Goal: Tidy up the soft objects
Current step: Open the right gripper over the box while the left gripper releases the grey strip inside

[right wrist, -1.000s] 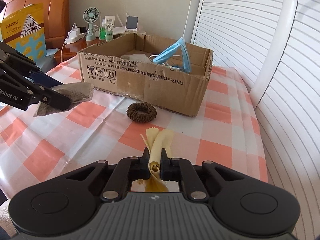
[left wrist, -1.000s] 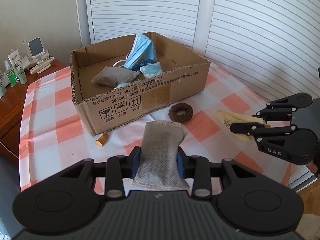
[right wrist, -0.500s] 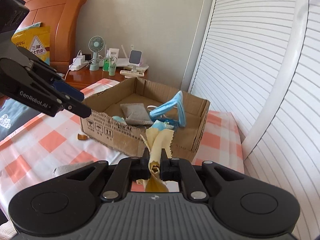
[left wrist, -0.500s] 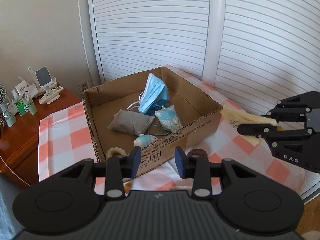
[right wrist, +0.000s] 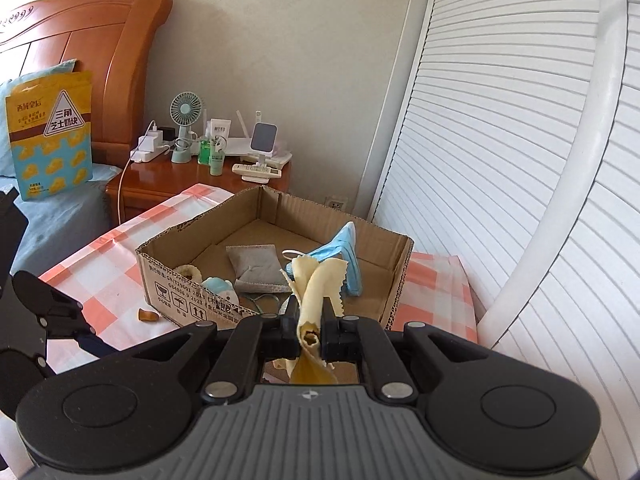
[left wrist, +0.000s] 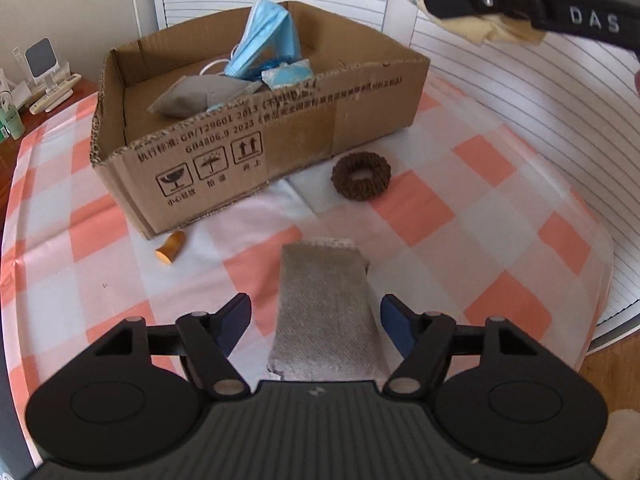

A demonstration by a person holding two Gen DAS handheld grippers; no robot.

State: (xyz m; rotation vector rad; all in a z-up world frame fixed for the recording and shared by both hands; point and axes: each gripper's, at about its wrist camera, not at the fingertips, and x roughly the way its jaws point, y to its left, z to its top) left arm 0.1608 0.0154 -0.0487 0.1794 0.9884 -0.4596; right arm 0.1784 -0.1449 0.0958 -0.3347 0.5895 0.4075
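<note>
Cloth over the box, pouch on the surface

Printing runs along the front wall of the cardboard box (left wrist: pixel 256 148): "GB/T29601 2013", "GB4806.9 2023", Chinese characters, and three handling symbols for fragile, keep dry and this way up. The right tongs (right wrist: pixel 311 330) are pressed together on a rolled yellow cloth (right wrist: pixel 316 288), held in the air near the box; from the left wrist view their arm reads "DAS". The left tongs (left wrist: pixel 316 322) are spread wide, blue pads either side of a grey pouch (left wrist: pixel 326 316) lying flat on the checked surface (left wrist: pixel 480 216), not touching it. A brown ring-shaped scrunchie (left wrist: pixel 361 176) lies just beside the box front, and a small orange cap (left wrist: pixel 171 247) near its corner. Inside the box are a blue face mask (left wrist: pixel 264 40) and a second grey pouch (left wrist: pixel 196 96). A yellow bag (right wrist: pixel 50 136) with Chinese lettering stands on the bed.
</note>
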